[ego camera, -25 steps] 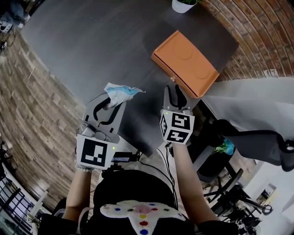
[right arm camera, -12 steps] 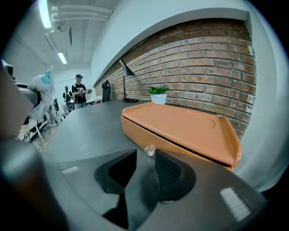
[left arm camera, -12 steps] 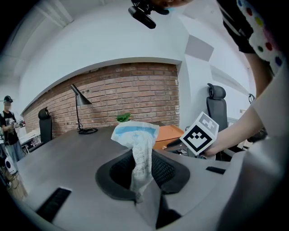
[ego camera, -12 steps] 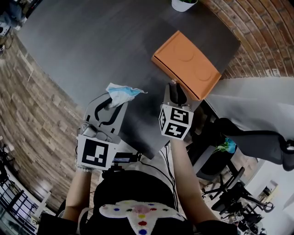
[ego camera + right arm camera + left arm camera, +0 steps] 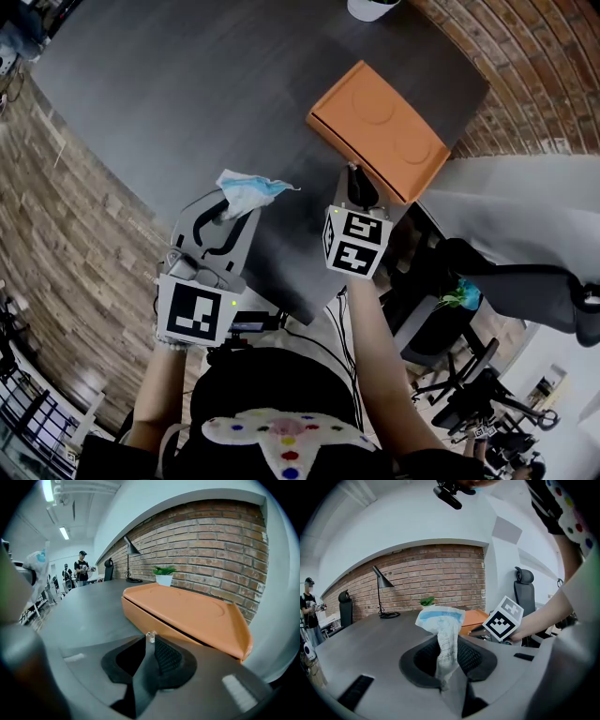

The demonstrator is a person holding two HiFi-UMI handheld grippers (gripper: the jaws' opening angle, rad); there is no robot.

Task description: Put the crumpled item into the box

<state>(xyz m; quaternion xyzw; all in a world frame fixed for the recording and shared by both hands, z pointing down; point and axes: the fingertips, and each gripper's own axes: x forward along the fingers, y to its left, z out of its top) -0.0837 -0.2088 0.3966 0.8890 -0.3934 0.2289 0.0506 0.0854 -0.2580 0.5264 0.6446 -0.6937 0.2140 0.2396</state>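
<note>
The crumpled item (image 5: 246,190) is a white and blue wad, and my left gripper (image 5: 234,208) is shut on it, holding it above the near edge of the dark table (image 5: 187,94). In the left gripper view the wad (image 5: 440,630) sticks up from between the pads of that gripper (image 5: 446,654). The orange box (image 5: 380,127) lies closed on the table's right part. My right gripper (image 5: 356,178) is at the box's near side. Its jaws are closing on a small clear tab (image 5: 150,637) at the front of the box (image 5: 187,609), which sits right at the gripper's tips (image 5: 150,643).
A white pot with a green plant (image 5: 370,7) stands beyond the box. A black desk lamp (image 5: 382,578) stands farther back by the brick wall. A black office chair (image 5: 525,291) is right of the table. People (image 5: 82,566) stand far off in the room.
My right gripper has moved forward to the box's near edge and its jaws have narrowed. The left gripper keeps holding the wad in the same place.
</note>
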